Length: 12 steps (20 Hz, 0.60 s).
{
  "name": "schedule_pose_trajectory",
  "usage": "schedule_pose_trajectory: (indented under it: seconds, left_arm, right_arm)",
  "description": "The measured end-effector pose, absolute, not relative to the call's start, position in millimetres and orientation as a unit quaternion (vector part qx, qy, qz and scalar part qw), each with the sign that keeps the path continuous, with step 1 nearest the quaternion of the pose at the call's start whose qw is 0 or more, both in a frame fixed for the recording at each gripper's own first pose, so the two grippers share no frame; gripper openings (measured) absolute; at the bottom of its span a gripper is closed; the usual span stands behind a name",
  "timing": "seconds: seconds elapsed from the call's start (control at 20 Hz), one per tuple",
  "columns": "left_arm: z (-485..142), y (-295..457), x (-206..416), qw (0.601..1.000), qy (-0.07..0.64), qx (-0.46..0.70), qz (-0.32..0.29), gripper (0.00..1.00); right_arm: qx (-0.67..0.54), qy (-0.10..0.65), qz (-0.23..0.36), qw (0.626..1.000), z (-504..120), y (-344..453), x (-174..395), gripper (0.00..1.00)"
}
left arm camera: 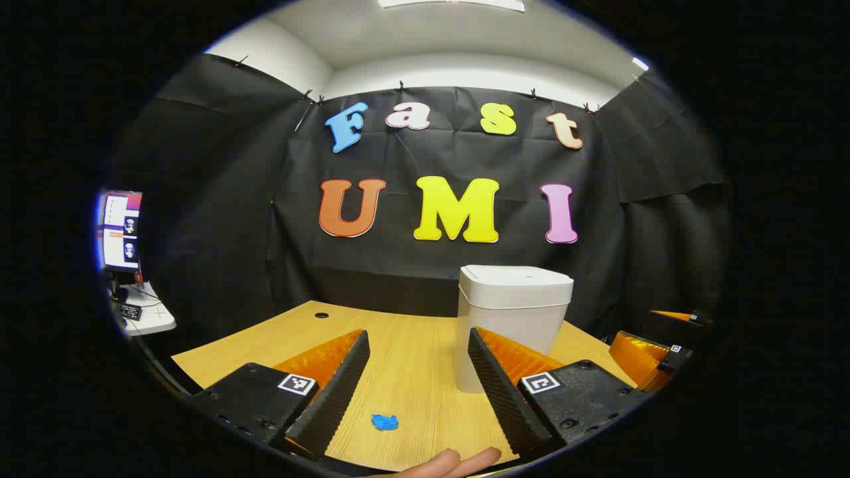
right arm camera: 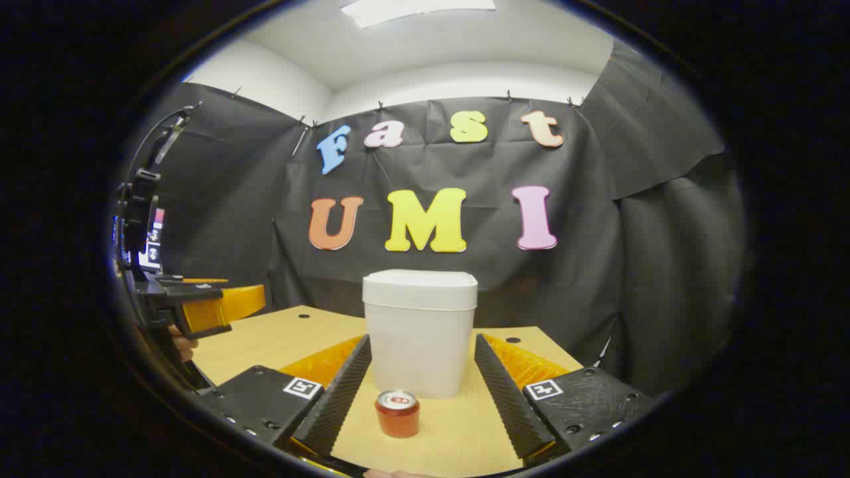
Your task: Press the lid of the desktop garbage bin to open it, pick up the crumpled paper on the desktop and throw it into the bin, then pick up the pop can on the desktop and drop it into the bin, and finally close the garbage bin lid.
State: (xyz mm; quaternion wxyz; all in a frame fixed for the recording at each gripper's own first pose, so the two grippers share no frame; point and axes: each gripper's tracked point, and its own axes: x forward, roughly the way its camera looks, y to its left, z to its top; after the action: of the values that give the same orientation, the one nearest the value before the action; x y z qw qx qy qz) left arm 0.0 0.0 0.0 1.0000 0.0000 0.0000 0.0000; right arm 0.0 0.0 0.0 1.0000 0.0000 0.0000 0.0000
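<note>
Two spread tools; lidded bin (right arm camera: 420,332), unlabelled.

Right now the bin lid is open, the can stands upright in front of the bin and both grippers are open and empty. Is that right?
Not quite: the bin lid is shut, sitting flat on the rim in the right gripper view. The rest holds: the can stands upright in front of the bin, and the left gripper and right gripper are open and empty.

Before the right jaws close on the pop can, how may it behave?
The pop can stands upright and looks short and thin-walled, so it is probably light and may dent under hard squeezing. Its round, smooth side could slip, and it would likely roll if tipped.
</note>
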Motion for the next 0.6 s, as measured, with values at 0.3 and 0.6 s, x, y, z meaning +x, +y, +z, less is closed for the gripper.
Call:
schedule_pose_trajectory:
  seconds: [0.3,0.6]
  left_arm:
    - [7.1,12.5,-5.3,1.0,-0.007,0.011,0.02,0.96]
    - [1.3,-4.0,-2.3,0.999,-0.009,0.037,0.001,0.96]
  right_arm:
    - [0.002,-0.001,0.004,1.0,4.4,3.8,-1.8,0.95]
    - [-0.01,-0.002,-0.005,1.0,1.0,3.7,-5.8,0.95]
